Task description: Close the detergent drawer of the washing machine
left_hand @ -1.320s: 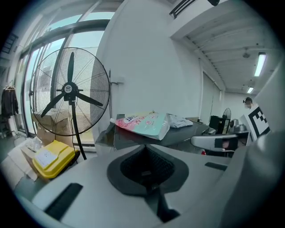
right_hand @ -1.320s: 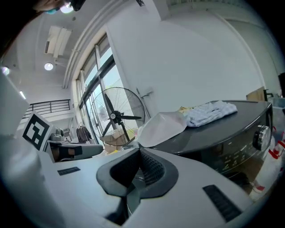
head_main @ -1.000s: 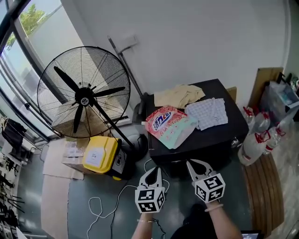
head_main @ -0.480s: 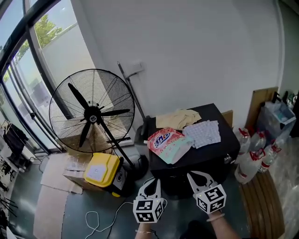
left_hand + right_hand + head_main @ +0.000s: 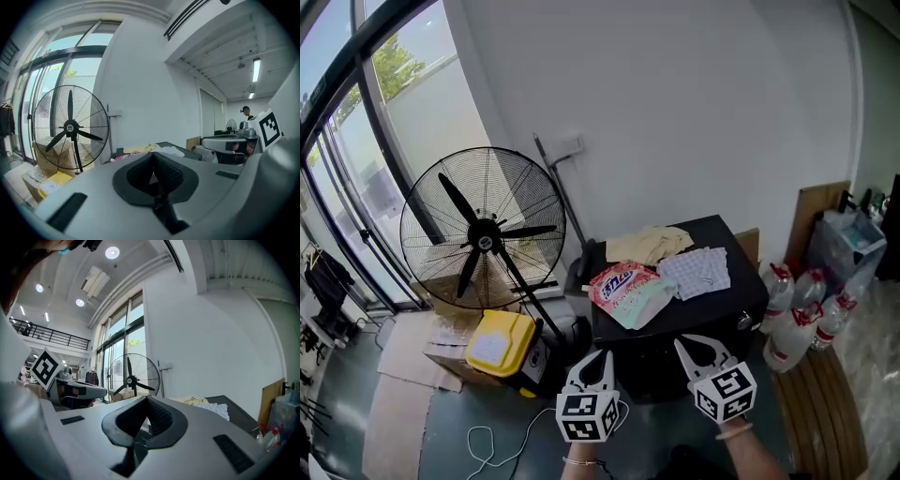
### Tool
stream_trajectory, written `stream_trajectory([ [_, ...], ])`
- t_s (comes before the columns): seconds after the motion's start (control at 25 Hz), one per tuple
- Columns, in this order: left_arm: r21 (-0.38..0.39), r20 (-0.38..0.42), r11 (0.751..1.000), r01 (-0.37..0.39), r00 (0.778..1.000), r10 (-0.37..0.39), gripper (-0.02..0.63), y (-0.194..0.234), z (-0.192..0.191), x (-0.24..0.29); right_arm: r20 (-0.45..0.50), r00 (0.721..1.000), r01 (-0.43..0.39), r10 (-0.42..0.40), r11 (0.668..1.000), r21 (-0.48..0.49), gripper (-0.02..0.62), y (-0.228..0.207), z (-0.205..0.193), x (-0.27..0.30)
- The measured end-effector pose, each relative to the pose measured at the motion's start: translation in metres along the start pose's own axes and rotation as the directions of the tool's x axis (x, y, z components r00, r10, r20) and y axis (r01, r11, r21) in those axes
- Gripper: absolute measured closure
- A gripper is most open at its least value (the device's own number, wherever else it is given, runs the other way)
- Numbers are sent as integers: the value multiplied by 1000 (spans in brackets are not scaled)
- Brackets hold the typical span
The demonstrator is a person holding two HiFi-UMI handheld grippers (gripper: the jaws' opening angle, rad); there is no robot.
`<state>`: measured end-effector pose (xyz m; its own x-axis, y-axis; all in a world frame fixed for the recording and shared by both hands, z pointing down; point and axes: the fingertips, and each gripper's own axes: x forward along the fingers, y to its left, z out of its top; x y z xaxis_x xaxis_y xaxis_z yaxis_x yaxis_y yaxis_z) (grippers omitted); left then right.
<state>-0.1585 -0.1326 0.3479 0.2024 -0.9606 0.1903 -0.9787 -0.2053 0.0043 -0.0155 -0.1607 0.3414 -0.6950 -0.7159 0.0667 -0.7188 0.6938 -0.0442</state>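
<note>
Since 1 s ago the head view has lifted: more white wall & window show, and the big black floor fan (image 5: 483, 234), at 10 o'clock, sits lower in frame. So does the black box-shaped cabinet (image 5: 741, 295), at 12. On its top lie a pink-and-green detergent bag (image 5: 623, 289), a beige cloth (image 5: 649, 244) & a checked cloth (image 5: 701, 270). At 9 stands a yellow plastic container (image 5: 499, 339). Low at 6, the left gripper (image 5: 152, 157) & right gripper (image 5: 146, 399) are both clenched, nothing btw jaws. I cannot make out the detergent drawer in any view.
</note>
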Motion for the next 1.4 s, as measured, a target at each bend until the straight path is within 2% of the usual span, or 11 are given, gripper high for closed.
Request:
stream_trajectory([
  [0.2, 29, 16, 1000, 6, 1000, -7, 589, -12, 14, 4, 18, 1000, 0, 0, 1000, -21, 571, -6, 12, -6],
  [0.48, 14, 28, 1000, 3, 1000, -4, 589, -15, 22, 8, 25, 1000, -6, 7, 999, -34, 571, -10, 20, -5],
  [1.4, 6, -8, 1000, -4, 1000, 4, 589, 3, 5, 37, 51, 998, -24, 25, 1000, -9, 571, -23, 18, 24],
])
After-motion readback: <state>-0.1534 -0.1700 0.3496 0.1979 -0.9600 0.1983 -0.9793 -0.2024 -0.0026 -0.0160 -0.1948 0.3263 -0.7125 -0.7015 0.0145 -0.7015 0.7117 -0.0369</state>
